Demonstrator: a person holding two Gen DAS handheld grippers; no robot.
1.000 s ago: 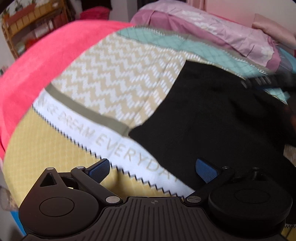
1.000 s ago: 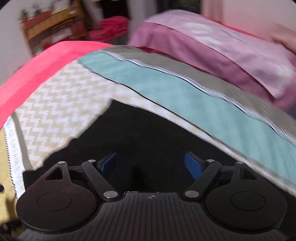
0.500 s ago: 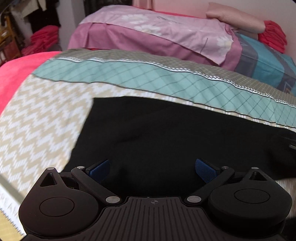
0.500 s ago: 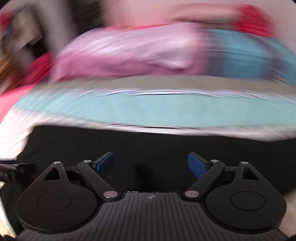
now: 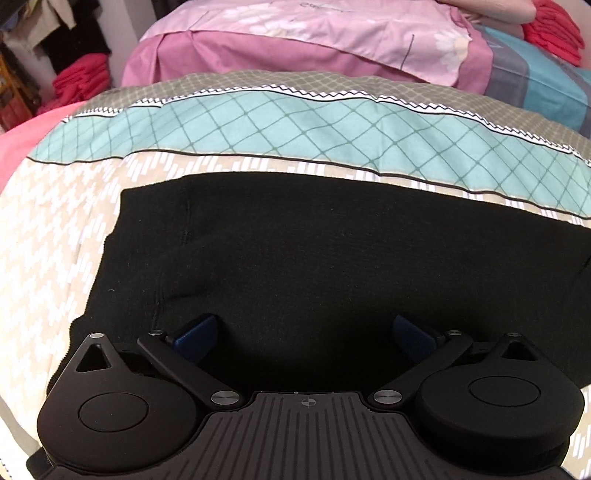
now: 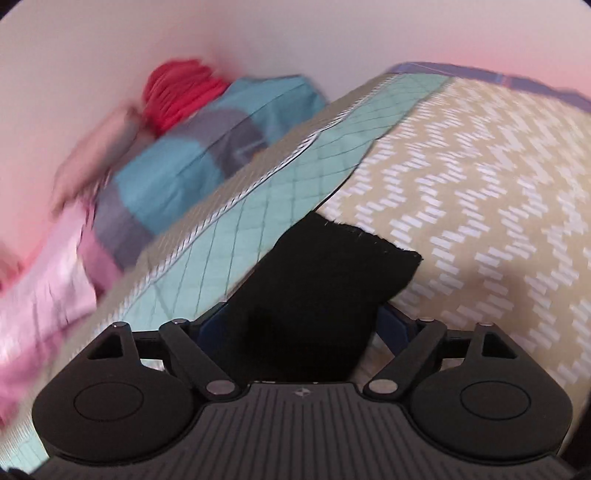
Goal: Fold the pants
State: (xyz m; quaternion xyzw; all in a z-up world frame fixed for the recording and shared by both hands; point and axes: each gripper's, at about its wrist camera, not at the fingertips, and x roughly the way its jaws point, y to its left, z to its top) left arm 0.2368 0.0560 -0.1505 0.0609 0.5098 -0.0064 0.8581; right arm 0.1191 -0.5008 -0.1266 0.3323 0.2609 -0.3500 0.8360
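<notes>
Black pants (image 5: 314, 258) lie flat across the patterned bedspread (image 5: 258, 125). In the left wrist view my left gripper (image 5: 303, 334) is open, its blue pads wide apart just above the near part of the pants, holding nothing. In the right wrist view, which is motion-blurred, my right gripper (image 6: 301, 325) is open over one end of the pants (image 6: 332, 280), whose edge lies just ahead of the fingers. The cloth sits between the spread pads without being pinched.
Pink and blue pillows (image 5: 332, 40) lie at the head of the bed. A red folded pile (image 5: 554, 33) sits at the far right by the wall, another red pile (image 5: 81, 81) at the left. A pink blanket (image 5: 22, 147) borders the bedspread's left side.
My left gripper swung from the bedspread's lettered edge onto the pants and settled over them. My right gripper swept right along the pants to their end. Both stayed open.
</notes>
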